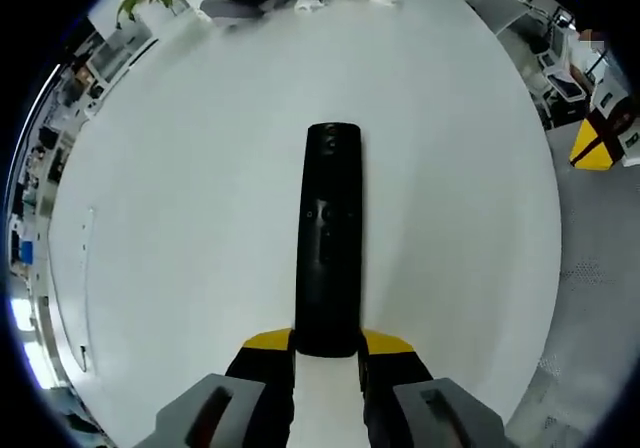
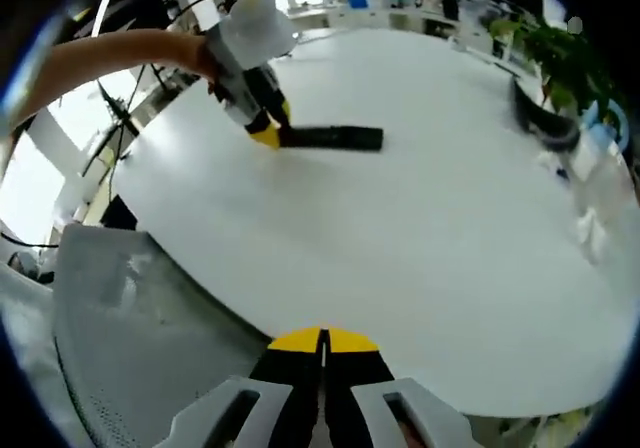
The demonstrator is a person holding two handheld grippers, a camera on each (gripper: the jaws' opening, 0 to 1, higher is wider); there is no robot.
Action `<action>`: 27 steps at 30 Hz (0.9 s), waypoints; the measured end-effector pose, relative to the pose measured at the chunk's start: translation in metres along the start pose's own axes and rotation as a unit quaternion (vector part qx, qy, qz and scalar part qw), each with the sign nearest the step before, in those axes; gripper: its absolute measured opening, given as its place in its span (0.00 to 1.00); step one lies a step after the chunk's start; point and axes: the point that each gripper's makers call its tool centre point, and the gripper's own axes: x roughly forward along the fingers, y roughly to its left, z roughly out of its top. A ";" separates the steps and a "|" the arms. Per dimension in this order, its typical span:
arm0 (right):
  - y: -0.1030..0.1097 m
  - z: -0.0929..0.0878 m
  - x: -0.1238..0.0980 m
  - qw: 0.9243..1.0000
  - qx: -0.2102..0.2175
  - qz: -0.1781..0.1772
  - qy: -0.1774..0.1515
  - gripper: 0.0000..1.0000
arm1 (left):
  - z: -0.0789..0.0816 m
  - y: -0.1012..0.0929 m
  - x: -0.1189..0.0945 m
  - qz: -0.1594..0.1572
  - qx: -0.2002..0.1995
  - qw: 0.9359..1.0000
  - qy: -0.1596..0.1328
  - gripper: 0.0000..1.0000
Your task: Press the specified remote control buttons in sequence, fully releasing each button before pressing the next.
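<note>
The slim black remote control [image 1: 329, 238] (buttons up) is laid on the white tabletop [image 1: 180, 218], pointing away from the left tool [image 1: 327, 346], which grips its near end. The right tool [image 2: 322, 343] is held closed on nothing.

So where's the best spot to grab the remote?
Probably the near short end, where the left gripper already clamps it. The remote is long, slim and lies flat on the table, so jaws coming in along its length from that end fit across its narrow width and leave the buttons uncovered for pressing.
</note>
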 end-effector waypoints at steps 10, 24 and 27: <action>0.006 -0.015 0.003 0.998 0.011 0.017 0.055 0.00 | -0.002 -0.013 0.000 -0.002 0.015 1.000 0.008 0.23; 0.007 -0.014 0.002 0.999 0.004 0.017 0.049 0.00 | -0.006 -0.033 -0.001 -0.004 0.019 0.999 0.027 0.23; 0.006 -0.012 0.001 0.999 0.007 0.017 0.044 0.00 | -0.007 -0.038 -0.002 -0.003 0.029 0.999 0.040 0.23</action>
